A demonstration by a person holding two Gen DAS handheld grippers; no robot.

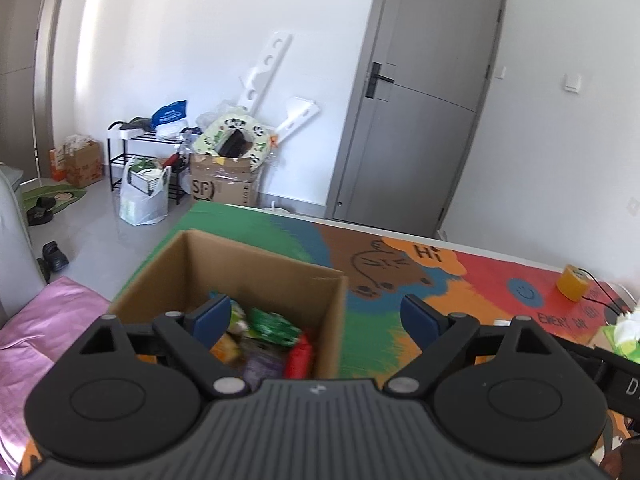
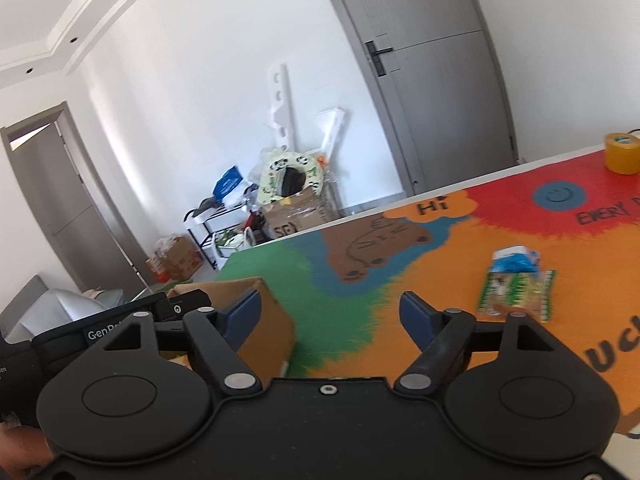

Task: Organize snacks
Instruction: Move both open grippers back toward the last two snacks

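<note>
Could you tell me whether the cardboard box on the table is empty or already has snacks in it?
It has snacks: the open-topped cardboard box holds several packets, including a green one.

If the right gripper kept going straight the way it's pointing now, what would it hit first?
Probably the colourful table mat: the open right gripper points down at bare mat, with the cardboard box to the left and the snack packets to the right. Depth is uncertain.

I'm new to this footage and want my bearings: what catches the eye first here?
The bright cartoon tablecloth covering the table stands out first. At its green end sits an open cardboard box already holding snack packets, with the left hand-held gripper open above it. Out on the orange part lie two loose snack packs, just beyond the open right hand-held gripper.
</note>
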